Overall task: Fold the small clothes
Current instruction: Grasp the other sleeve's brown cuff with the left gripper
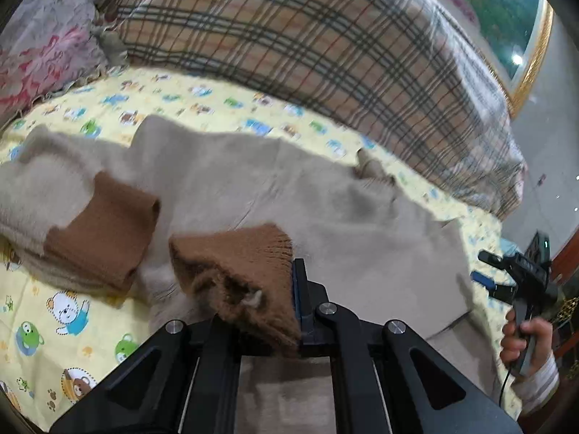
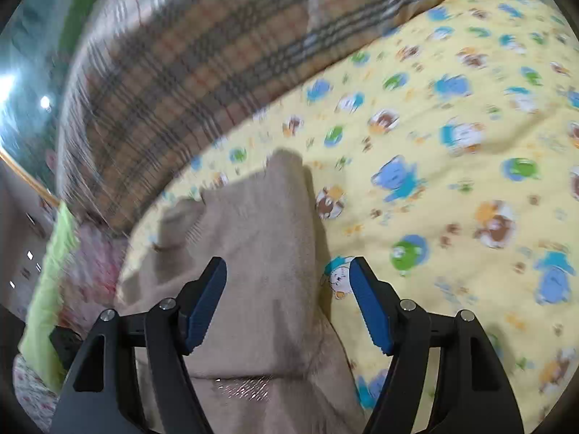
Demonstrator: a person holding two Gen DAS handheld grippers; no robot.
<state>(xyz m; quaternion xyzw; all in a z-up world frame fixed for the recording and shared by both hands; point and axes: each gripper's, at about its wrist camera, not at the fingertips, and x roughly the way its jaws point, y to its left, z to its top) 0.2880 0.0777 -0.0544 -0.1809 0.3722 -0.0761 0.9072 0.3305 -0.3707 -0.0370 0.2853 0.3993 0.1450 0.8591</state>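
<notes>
Left gripper (image 1: pixel 266 300) pinches the brown cuff (image 1: pixel 235 271) at lower centre; thin bite, may slip. Right gripper (image 2: pixel 287 300) open over beige sweater (image 2: pixel 260 238); blur risks snagging.

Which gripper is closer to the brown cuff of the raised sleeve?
Left. The left gripper is clamped on the brown cuff; the right gripper is open, apart at the sweater's far edge.
</notes>
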